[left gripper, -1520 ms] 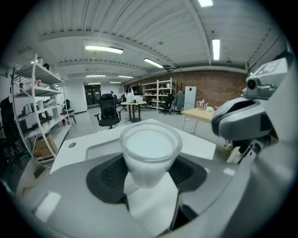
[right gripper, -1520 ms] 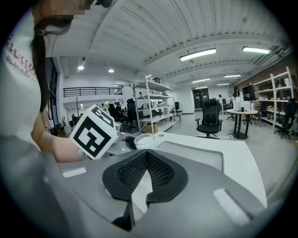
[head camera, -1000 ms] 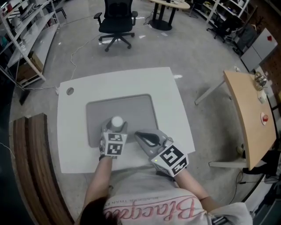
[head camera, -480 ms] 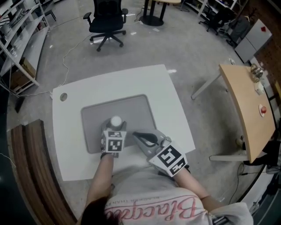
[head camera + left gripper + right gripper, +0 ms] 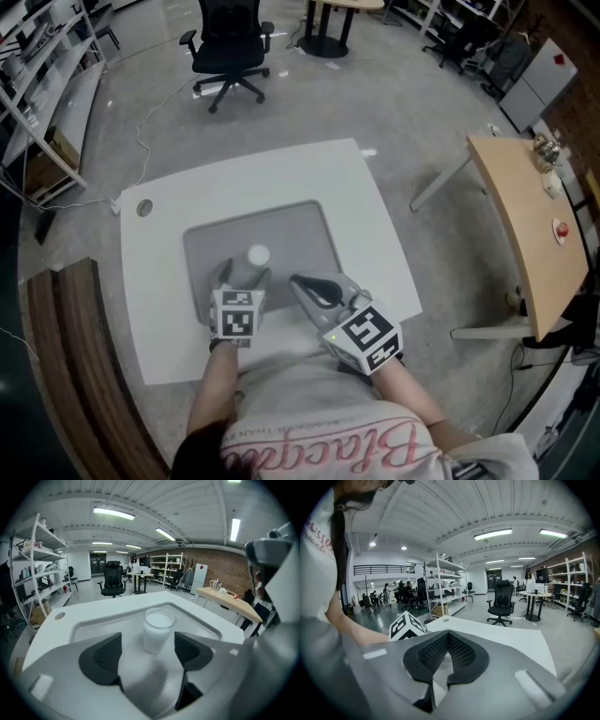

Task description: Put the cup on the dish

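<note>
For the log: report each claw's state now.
Left claw: open, jaws just opened; cup stands free between them.
Right claw: shut, empty.

Dish (image 5: 300,230) lay mid-desk (image 5: 375,216), and the cup (image 5: 257,256) stood on its near half. Left gripper (image 5: 244,277) sat just nearside of the cup. Its fingers (image 5: 101,657) had just been opening, with the cup between the tips, untouched. Right gripper (image 5: 302,284) lay just right of it, over the dish's near right corner. Chair (image 5: 230,42) stood on the floor behind the desk, second desk (image 5: 525,234) well right.
</note>
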`<action>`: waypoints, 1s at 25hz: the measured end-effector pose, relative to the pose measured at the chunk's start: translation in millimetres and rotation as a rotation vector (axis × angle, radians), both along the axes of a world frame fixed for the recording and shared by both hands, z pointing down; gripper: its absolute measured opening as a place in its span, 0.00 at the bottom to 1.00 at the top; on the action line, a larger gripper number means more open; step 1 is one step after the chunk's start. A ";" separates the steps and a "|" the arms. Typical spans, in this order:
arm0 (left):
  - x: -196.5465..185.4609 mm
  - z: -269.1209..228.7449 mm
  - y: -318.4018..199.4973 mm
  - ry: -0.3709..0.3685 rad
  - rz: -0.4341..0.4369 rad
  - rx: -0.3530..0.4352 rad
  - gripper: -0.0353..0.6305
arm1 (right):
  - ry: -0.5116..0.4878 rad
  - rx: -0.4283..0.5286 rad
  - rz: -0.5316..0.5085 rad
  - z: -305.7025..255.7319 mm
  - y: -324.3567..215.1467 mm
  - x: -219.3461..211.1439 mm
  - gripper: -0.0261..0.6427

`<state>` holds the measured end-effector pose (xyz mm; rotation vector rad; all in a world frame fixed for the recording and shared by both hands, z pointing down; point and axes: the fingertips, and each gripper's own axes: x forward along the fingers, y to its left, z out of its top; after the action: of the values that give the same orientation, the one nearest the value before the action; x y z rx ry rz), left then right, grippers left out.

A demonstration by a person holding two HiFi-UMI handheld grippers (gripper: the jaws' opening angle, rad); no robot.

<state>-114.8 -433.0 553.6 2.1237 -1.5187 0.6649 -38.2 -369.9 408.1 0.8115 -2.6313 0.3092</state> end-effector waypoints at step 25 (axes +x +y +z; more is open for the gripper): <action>-10.8 -148.1 52.4 0.038 0.009 0.352 0.05 | 0.021 0.125 0.017 -19.3 10.7 1.9 0.04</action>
<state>-125.7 -380.6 405.5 2.3816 -1.7083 0.3776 -36.4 -359.1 388.8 0.8728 -2.6467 0.1413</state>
